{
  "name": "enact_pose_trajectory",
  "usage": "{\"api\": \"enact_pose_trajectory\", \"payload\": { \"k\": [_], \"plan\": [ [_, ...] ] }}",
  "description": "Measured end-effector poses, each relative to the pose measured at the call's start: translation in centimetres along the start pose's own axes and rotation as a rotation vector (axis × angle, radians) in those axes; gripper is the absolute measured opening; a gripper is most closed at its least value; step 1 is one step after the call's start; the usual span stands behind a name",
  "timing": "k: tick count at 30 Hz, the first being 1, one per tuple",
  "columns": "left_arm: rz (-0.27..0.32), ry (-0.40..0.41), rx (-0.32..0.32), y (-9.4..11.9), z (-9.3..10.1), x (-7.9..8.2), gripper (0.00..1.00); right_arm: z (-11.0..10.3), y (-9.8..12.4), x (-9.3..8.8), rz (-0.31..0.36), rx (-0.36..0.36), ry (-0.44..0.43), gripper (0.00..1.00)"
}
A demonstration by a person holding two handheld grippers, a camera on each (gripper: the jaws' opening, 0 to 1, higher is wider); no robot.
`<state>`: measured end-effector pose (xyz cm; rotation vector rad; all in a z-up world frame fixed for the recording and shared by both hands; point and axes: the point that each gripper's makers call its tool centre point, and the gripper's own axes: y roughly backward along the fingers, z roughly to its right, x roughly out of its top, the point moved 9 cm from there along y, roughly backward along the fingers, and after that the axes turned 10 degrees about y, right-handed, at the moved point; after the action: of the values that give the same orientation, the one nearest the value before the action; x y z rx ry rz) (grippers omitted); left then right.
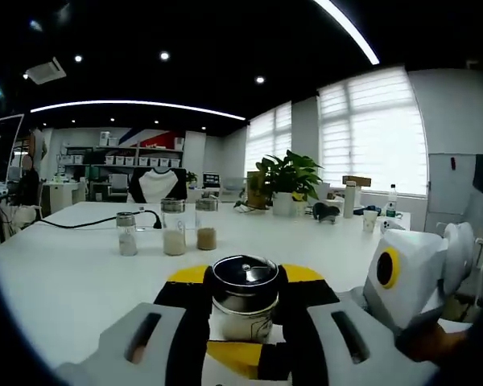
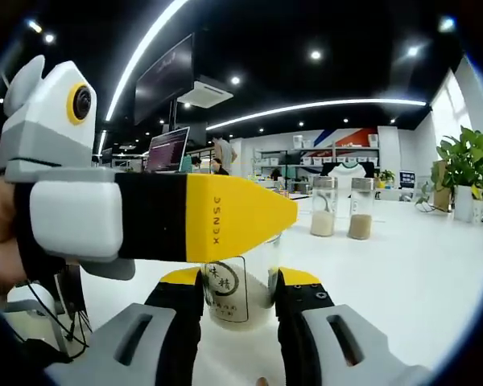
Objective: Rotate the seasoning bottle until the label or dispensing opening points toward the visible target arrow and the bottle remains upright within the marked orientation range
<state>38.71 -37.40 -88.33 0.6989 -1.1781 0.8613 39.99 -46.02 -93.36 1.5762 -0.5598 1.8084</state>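
Left gripper view: my left fingers point(image 1: 243, 318) rise from 6 o'clock, black with yellow tips, and close on the seasoning bottle point(image 1: 243, 299) from both sides.
Seasoning bottle: upright on the white counter point(image 1: 72, 281), clear body, shiny metal cap; pale contents show low in the glass.
Label: in the right gripper view a round mark with printed characters on the seasoning bottle faces the camera, between my right fingers point(image 2: 240, 299).
Right fingers: they flank the bottle near its base, close against the glass; I cannot tell whether they press it.
Left gripper seen from the right: its yellow tip crosses from 9 o'clock, over the bottle's top.
Right gripper seen from the left: its white body sits at 4 o'clock.
Behind the bottle: three small jars point(image 1: 167, 232) stand in a row at 11 o'clock, well apart from it; a black cable point(image 1: 97, 219) lies beyond them.
Far counter: a potted plant point(image 1: 288, 181) at 1 o'clock.
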Motion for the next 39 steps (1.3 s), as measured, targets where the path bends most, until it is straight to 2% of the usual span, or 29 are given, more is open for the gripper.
{"api": "enact_pose_trajectory", "payload": {
  "k": [3, 6, 14, 18, 20, 26, 28, 31, 39],
  "plan": [
    [-0.004, -0.004, -0.020, 0.1, -0.2, 0.0, 0.34, -0.1, 0.0, 0.2, 0.012, 0.014, 0.002, 0.33],
    [-0.003, -0.048, -0.020, 0.2, -0.5, 0.3, 0.34, -0.1, -0.1, 0.4, 0.018, 0.026, 0.007, 0.33],
    [0.033, -0.098, -0.040, 0.6, -1.9, 1.8, 0.34, -0.2, 0.0, 0.3, 0.009, 0.034, -0.002, 0.35],
    [0.043, -0.119, -0.055, 0.7, -2.9, 2.2, 0.34, -0.1, 0.1, 0.4, 0.011, 0.032, -0.001, 0.35],
    [0.030, -0.163, -0.050, 0.6, -3.4, 2.4, 0.34, 0.0, 0.2, 0.4, 0.010, 0.031, -0.001, 0.35],
    [0.034, -0.185, -0.038, 0.3, -5.6, 3.3, 0.34, 0.1, 0.2, 0.2, 0.001, 0.032, -0.015, 0.35],
    [0.042, -0.166, -0.041, 0.2, -6.5, 3.6, 0.34, 0.1, 0.3, 0.2, -0.003, 0.037, -0.012, 0.35],
    [0.061, -0.110, -0.048, 0.1, -7.7, 3.9, 0.34, 0.2, 0.4, 0.1, -0.007, 0.047, -0.018, 0.39],
    [0.069, -0.096, 0.005, 0.4, -10.9, 4.3, 0.34, 0.7, 0.5, 0.0, -0.038, 0.058, -0.027, 0.63]
  ]
}}
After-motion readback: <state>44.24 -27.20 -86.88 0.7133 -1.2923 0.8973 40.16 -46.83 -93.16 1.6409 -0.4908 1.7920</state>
